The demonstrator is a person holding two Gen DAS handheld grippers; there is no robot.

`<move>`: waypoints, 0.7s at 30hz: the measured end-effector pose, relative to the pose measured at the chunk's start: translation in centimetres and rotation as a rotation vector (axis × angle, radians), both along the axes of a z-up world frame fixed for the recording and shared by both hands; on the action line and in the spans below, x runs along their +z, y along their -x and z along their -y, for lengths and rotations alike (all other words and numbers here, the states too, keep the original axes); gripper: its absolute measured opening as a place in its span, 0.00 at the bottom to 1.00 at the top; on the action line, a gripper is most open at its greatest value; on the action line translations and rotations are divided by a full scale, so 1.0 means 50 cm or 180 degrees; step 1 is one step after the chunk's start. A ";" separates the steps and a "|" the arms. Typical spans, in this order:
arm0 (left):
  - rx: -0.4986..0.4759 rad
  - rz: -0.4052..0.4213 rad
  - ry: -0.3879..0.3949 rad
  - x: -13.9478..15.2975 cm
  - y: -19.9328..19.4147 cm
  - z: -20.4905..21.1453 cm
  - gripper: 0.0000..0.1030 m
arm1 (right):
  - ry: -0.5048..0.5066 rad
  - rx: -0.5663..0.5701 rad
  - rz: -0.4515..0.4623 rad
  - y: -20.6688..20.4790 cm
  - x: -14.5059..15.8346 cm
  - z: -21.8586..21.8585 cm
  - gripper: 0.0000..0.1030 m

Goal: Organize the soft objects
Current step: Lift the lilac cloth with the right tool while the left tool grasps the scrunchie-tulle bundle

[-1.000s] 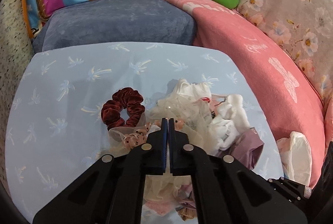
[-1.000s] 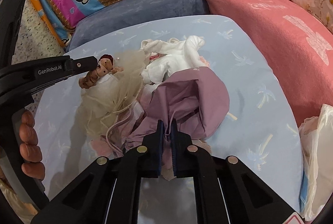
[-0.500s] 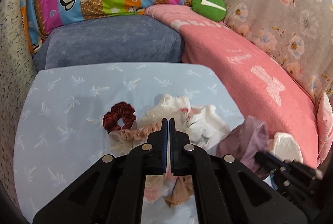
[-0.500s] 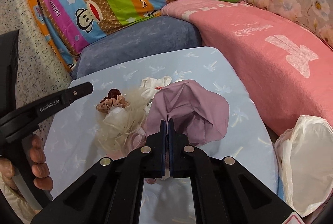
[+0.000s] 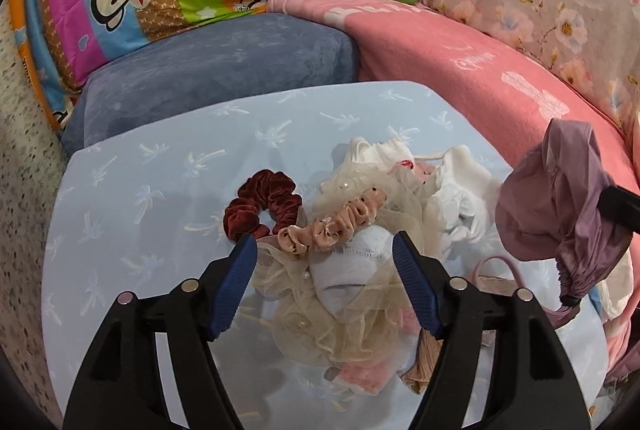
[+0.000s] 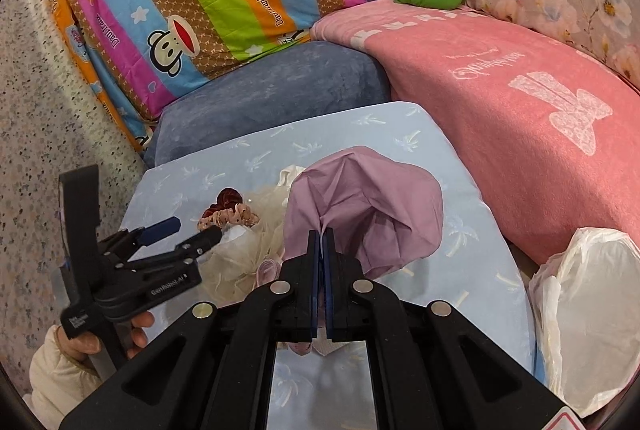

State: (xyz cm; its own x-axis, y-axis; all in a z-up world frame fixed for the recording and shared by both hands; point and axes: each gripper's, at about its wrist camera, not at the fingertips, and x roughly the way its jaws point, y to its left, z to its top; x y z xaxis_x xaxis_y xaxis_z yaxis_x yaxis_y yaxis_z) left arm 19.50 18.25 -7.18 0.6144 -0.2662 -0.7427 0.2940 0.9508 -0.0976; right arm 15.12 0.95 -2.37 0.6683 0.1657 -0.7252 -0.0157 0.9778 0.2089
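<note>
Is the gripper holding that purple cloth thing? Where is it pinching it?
Yes. The right gripper is shut on the purple cloth, pinching a bunched fold at its near edge. The left gripper is open and holds nothing.

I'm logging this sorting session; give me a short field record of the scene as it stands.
surface: light blue sheet
pile: cream tulle piece, white garments, pink scrunchie
beside pile: dark red scrunchie
left gripper: jaws just opened, over the pile, gripping nothing
right gripper: jaws shut on purple cloth, lifted
</note>
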 end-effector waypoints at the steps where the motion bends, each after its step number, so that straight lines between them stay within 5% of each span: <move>1: 0.0028 -0.0025 0.0018 -0.004 -0.006 0.000 0.65 | 0.0004 -0.0009 -0.0011 -0.004 -0.004 -0.001 0.02; 6: 0.0094 -0.0156 0.0244 -0.011 -0.030 -0.005 0.53 | 0.0040 -0.0019 -0.0065 -0.016 -0.021 -0.007 0.02; 11: 0.0100 -0.0276 0.0294 -0.020 -0.037 -0.002 0.16 | 0.0040 -0.0026 -0.0108 -0.019 -0.035 -0.014 0.02; 21: 0.0150 -0.0195 0.0412 0.030 0.001 0.004 0.08 | -0.0001 -0.0031 -0.0028 0.000 -0.011 -0.015 0.02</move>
State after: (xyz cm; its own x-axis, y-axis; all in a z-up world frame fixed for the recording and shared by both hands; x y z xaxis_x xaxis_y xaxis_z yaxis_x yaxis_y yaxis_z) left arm 19.43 18.07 -5.68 0.5830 -0.3341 -0.7406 0.2390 0.9417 -0.2367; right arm 15.12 1.69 -2.94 0.6635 0.1595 -0.7309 -0.0044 0.9778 0.2094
